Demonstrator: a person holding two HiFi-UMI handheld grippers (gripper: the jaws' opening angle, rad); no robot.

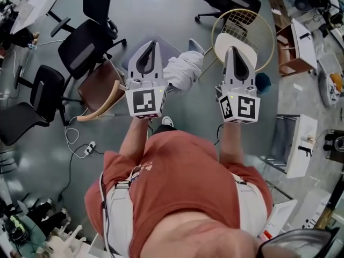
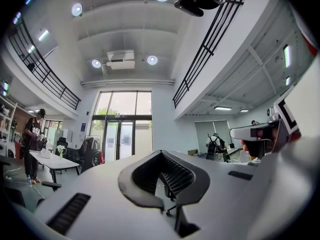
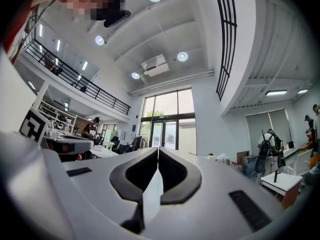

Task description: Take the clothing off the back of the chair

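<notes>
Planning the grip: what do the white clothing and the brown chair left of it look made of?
White clothing: soft matte fabric, judging by its crumpled folds. Brown chair: probably moulded wood or plywood, smooth, with a pale curved edge; plastic is possible.

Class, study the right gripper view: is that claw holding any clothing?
No, the right claw is shut, jaws together, with nothing between them.
</notes>
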